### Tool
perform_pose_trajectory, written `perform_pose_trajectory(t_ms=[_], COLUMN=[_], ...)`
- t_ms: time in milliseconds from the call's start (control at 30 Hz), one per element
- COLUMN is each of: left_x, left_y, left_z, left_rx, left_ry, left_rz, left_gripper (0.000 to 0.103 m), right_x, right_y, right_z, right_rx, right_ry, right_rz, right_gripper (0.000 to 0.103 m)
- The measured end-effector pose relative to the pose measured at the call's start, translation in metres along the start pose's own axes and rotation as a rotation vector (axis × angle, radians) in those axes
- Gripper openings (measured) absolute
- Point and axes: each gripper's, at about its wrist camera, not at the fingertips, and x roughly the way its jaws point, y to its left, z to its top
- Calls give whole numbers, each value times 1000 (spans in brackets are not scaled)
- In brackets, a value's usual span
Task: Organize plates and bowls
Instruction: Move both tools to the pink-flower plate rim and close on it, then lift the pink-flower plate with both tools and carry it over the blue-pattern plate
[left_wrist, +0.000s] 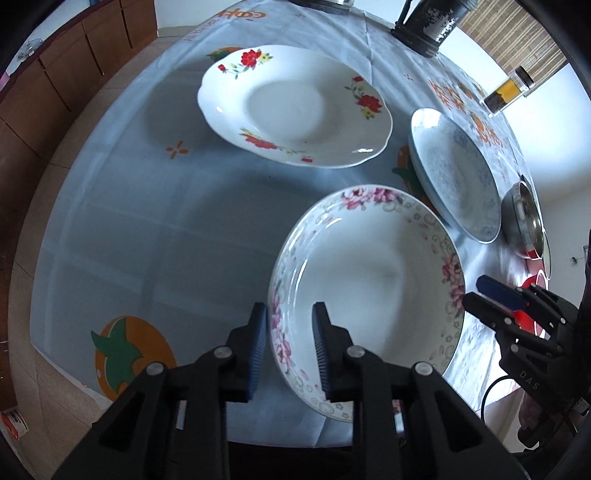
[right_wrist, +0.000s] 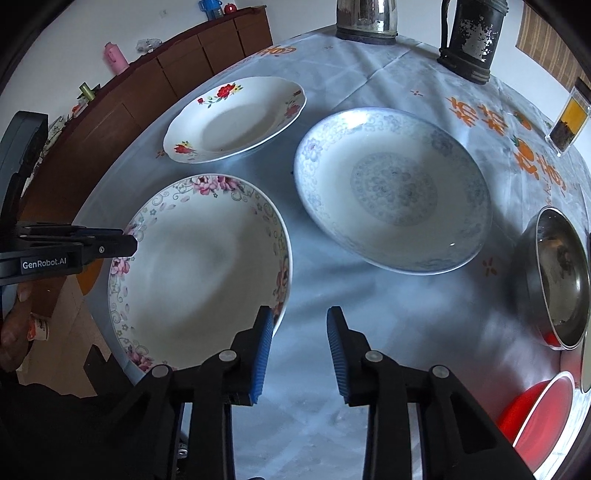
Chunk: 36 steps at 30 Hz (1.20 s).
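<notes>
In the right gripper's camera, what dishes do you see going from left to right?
Pink-flowered plate → blue-patterned plate → steel bowl. The red-flowered plate sits farther back, above the pink one, so it has no clear place in the row.

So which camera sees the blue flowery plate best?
The right wrist view: the blue flowery plate shows whole, its middle pattern clear. The left wrist view squeezes it sideways near the right edge.

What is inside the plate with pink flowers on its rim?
Nothing: the pink-flower plate has a bare white inside. The left gripper straddles its rim and covers a small part there. What lies under the plate is hidden.
</notes>
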Motion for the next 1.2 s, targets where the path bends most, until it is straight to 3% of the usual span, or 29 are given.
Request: perform_pose_trajectory(t_ms=[233,433,500,700,1200], left_x=[6,8,8,8,10], left_y=[5,4,4,6,2], left_z=[-1,2,2,2,-2], left_rx=[-8,-6,-2,-7,-11], left_ry=[13,13,12,9,5], left_rz=[-16,-12,-10,2,12], left_gripper=[19,14,13,3,3], right_x=[9,15,17,18,19], right_y=[2,2,3,-2,-3], right_z=[1,4,5,5,3], right_rx=[13,18,16,52,42], right_ry=[20,28,30,26,13], right_rz=[34,46,54,81,82], right_gripper=[21,19,12,10,10])
